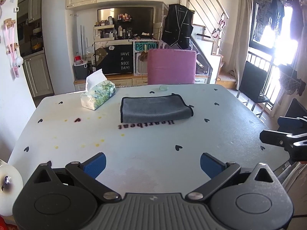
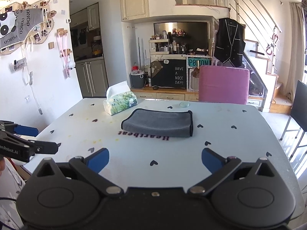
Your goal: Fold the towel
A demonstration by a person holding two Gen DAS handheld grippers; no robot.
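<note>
Both tools wide, empty; folded towel (image 1: 155,108) covers "Heartbeat" print partly.

A lived-in home: kitchen cabinets (image 2: 134,4), a staircase (image 2: 268,65), hanging laundry (image 1: 278,13) and a dining table (image 2: 239,134).

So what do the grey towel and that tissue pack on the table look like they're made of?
The grey towel looks like soft microfibre or terry: matte, faintly napped surface, thick rounded fold, black stitched edging. The tissue pack appears to be a thin plastic film wrap, slightly glossy and crinkled, printed with green leaves, with white paper tissue sticking out the top. Both are guesses from look alone.
</note>
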